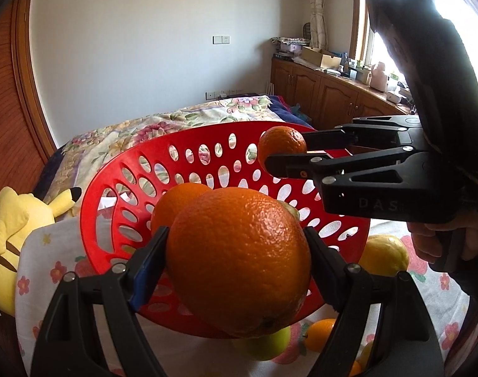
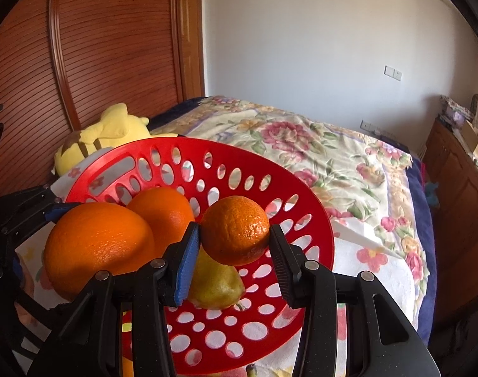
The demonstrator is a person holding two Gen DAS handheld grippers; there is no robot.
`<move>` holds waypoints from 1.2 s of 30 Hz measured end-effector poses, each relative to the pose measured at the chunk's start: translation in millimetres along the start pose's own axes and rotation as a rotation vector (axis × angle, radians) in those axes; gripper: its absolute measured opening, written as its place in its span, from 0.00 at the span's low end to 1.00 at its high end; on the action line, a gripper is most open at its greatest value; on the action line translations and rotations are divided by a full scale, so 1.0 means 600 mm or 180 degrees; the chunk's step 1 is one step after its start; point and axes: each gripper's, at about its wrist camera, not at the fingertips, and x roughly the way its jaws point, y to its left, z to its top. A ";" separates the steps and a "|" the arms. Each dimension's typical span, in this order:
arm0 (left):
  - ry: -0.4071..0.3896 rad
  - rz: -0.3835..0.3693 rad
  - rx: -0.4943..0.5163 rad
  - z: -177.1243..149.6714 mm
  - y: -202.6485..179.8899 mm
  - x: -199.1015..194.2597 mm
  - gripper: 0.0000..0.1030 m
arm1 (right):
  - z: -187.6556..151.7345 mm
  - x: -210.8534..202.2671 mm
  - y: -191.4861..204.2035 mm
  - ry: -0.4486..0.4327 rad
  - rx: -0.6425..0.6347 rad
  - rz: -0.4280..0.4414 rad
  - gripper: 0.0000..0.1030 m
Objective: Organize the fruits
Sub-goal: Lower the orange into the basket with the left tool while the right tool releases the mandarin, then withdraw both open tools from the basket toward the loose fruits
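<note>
Reds, oranges and florals

Red basket with oval holes; orange fruit between black tongs; flowered bedspread beyond; yellow plush toy.

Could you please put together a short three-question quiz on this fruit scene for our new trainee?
1. True or false: the left gripper holds a large round orange between its fingers.
2. What does the right gripper hold? A) a yellow lemon B) a small round mandarin C) nothing
3. Fill in: the red perforated plastic basket already holds an orange and a yellow-green ____.

Key: 1 true; 2 B; 3 pear.
</note>
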 end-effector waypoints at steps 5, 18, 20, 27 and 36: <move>0.0007 -0.0031 -0.0035 0.002 0.000 0.000 0.81 | 0.003 0.010 -0.006 0.0040 0.0050 0.0013 0.44; -0.0146 -0.0102 0.0106 0.007 -0.030 -0.036 0.84 | 0.007 0.023 -0.014 0.0098 0.0103 0.0017 0.44; -0.0150 -0.0093 0.0095 0.008 -0.029 -0.039 0.84 | 0.006 0.025 -0.017 0.0110 0.0119 0.0010 0.44; -0.0211 -0.0070 -0.0002 -0.003 -0.014 -0.061 0.84 | 0.003 0.015 -0.023 0.0055 0.0183 -0.0006 0.48; -0.0352 -0.0028 -0.0096 -0.039 0.001 -0.115 0.84 | -0.027 -0.056 0.000 -0.0099 0.0250 -0.0045 0.48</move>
